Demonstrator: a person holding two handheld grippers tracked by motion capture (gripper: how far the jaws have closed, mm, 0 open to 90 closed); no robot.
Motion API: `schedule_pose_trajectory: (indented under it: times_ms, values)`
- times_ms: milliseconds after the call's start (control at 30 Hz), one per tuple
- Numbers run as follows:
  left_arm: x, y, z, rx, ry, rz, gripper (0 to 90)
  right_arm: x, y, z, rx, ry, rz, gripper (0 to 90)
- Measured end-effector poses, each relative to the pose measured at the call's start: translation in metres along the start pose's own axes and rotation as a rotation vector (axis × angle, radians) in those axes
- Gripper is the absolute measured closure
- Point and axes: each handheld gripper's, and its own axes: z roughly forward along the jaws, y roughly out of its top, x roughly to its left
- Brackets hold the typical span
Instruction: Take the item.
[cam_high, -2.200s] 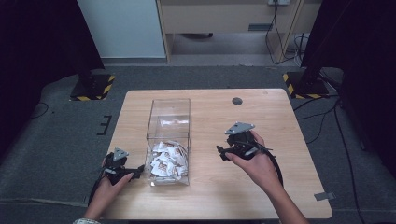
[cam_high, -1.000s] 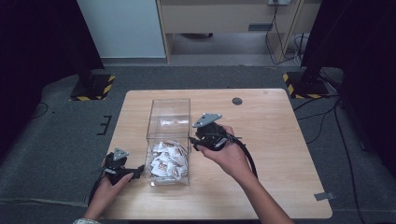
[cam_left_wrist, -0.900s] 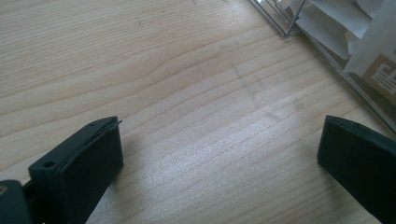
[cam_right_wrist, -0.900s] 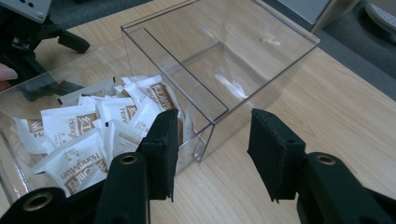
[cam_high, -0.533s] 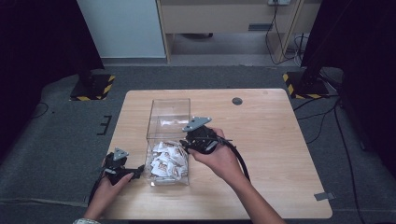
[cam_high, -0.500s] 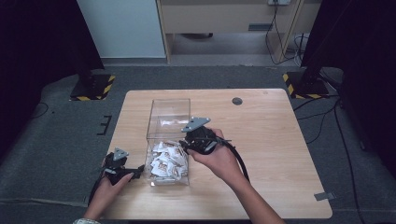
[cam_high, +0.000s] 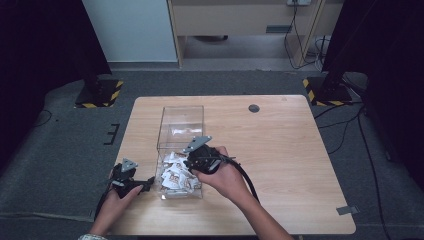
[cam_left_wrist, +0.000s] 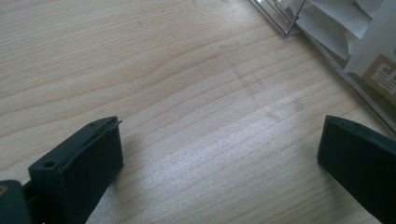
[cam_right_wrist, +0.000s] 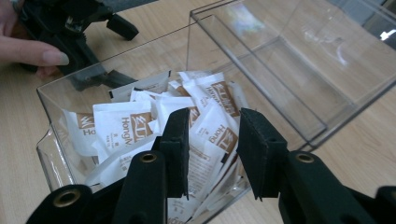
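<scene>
Right gripper view, white-and-brown sachets (cam_right_wrist: 205, 126) heaped, clear box (cam_right_wrist: 299, 70), near compartment.

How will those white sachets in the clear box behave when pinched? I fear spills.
The sachets look flat, thin and light, so probably floppy. They lie loosely heaped, so neighbours may slide or lift along. The right tool hovers just above them.

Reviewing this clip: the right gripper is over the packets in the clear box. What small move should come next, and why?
Probably lower the right gripper a little further, then close on one sachet. Its jaws have just been closing, yet a gap remains and the pads press on nothing. The sachets lie heaped in the clear box's near compartment, right under the jaws.
</scene>
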Motion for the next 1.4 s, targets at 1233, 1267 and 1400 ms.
schedule_pose_trajectory:
  times_ms: [1233,1267,1400]
  values:
    - [0.0,0.0,0.0,0.0,0.0,0.0,0.0,0.014,-0.017,0.035,0.083,0.064,-0.039,88.4]
    - [0.0,0.0,0.0,0.0,0.0,0.0,0.0,0.014,-0.017,0.034,0.084,0.067,-0.037,88.5]
    - [0.0,0.0,0.0,0.0,0.0,0.0,0.0,0.012,-0.016,0.028,0.067,0.065,-0.027,88.6]
